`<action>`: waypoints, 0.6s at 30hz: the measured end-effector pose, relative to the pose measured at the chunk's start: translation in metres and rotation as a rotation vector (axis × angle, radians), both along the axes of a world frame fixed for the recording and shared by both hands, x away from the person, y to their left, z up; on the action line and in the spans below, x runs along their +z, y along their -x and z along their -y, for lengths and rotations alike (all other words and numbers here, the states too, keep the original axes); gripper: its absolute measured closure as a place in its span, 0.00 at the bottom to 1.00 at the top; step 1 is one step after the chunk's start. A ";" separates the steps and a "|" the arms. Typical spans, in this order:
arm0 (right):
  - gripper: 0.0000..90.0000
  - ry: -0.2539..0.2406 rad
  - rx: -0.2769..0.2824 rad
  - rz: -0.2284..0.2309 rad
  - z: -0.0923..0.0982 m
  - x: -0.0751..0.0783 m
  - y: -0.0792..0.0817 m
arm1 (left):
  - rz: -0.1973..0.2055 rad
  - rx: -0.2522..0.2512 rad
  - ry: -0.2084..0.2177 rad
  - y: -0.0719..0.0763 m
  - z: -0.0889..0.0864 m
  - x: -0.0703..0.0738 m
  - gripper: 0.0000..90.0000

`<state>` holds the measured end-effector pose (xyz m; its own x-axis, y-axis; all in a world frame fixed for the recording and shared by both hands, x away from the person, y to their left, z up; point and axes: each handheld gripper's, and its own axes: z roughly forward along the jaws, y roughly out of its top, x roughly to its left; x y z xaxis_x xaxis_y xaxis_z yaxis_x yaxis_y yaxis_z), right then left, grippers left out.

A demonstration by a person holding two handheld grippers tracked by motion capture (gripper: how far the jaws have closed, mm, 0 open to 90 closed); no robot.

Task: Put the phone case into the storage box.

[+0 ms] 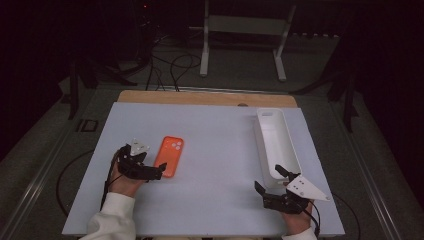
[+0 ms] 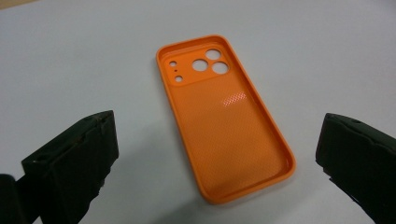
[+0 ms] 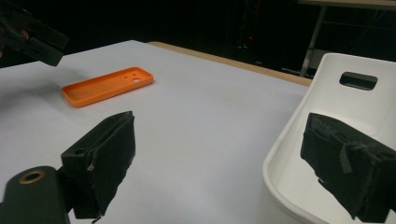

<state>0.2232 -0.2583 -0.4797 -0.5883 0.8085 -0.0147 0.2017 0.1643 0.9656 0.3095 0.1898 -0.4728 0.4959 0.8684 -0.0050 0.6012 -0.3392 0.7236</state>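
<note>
An orange phone case (image 1: 169,156) lies hollow side up on the white table, left of centre, its camera holes at the far end. My left gripper (image 1: 151,170) is at the case's near left end. In the left gripper view the case (image 2: 224,126) lies between the two wide-apart jaws of my left gripper (image 2: 217,161), which is open and touches nothing. My right gripper (image 1: 268,178) is open at the near right, by the near end of a long white tray (image 1: 290,150). In the right gripper view one jaw of my right gripper (image 3: 224,163) stands over the tray's rim (image 3: 299,123).
The tray has a handle slot (image 3: 357,80) at its far end, and what I see of its inside is bare. A wooden strip (image 1: 205,97) runs along the table's far edge. Beyond it are cables on the floor and a white stand (image 1: 245,25).
</note>
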 end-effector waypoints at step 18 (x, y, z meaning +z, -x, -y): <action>0.11 0.000 -0.003 0.000 0.000 0.000 0.000 | -0.048 0.002 -0.046 -0.012 0.014 -0.014 0.00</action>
